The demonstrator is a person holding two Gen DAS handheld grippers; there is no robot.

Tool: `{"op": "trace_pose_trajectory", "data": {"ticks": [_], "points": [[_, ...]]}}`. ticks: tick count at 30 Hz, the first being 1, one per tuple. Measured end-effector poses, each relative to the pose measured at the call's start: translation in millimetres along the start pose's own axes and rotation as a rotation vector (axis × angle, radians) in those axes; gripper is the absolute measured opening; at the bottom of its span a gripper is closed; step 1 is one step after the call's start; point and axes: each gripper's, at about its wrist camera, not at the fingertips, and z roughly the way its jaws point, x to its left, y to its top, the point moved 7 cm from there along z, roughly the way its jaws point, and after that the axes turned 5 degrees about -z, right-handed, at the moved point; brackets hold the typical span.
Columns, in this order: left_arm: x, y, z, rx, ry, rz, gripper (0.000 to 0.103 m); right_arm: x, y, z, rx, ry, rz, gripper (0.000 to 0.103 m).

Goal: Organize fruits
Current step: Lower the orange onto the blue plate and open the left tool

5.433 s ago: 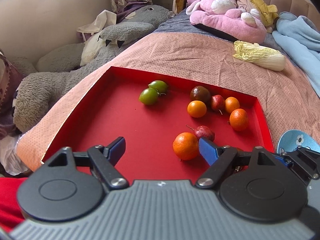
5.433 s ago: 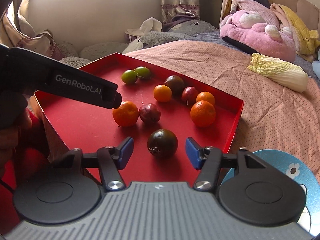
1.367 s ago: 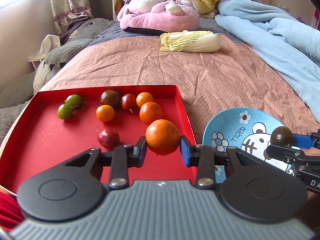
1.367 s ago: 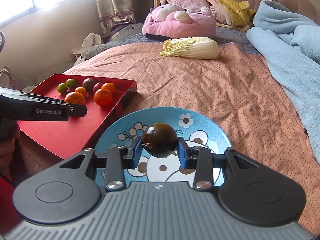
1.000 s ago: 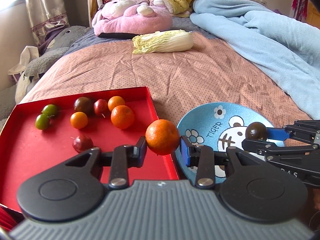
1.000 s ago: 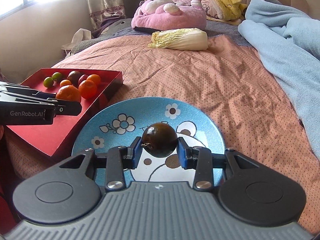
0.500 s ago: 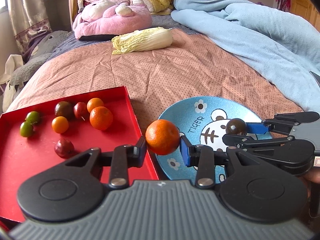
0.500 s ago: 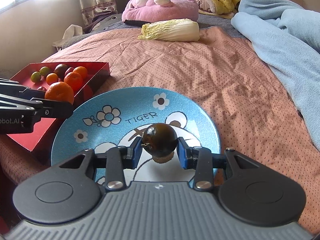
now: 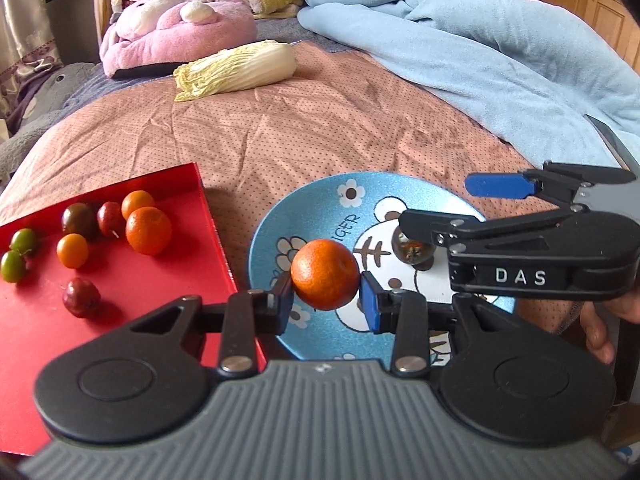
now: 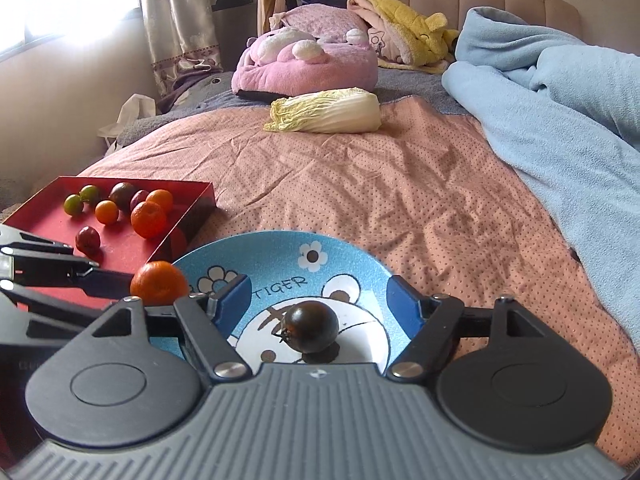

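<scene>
While its blue pads clamp an orange (image 9: 325,274) from both sides, the left gripper (image 9: 325,300) is held level over the near rim of a blue cartoon-bear plate (image 9: 320,204); the right gripper (image 10: 316,300), reaching in from the opposite side, has its fingers spread wide around a dark round fruit (image 10: 310,327) resting on the plate's centre. Just left of the plate, a red tray (image 9: 36,320) on the pink bedspread (image 9: 320,112) holds seven more small fruits; a napa cabbage (image 9: 236,70) lies well beyond
</scene>
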Motion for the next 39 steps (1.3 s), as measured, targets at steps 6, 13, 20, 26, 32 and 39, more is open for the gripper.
{"op": "trace_pose_trajectory", "data": {"ticks": [6, 13, 20, 26, 32, 39], "points": [[-11, -9, 7, 0.044, -0.023, 0.056, 0.039, 1, 4, -1, -0.009, 0.007, 0.016, 0.082], [-15, -13, 10, 0.064, -0.028, 0.084, 0.040, 2, 7, -2, -0.012, 0.010, 0.015, 0.082], [-17, -9, 4, 0.025, -0.005, 0.100, 0.063, 2, 11, -3, -0.016, 0.013, 0.020, 0.083], [-20, -9, 1, 0.012, 0.002, 0.124, 0.064, 1, 16, -8, -0.025, 0.010, 0.016, 0.083], [-10, -5, -5, -0.007, 0.042, 0.098, 0.064, 2, 19, -12, -0.028, 0.004, 0.009, 0.083], [30, 2, -15, -0.019, 0.154, -0.042, 0.064, 7, 23, -13, -0.027, 0.005, 0.018, 0.083]]}}
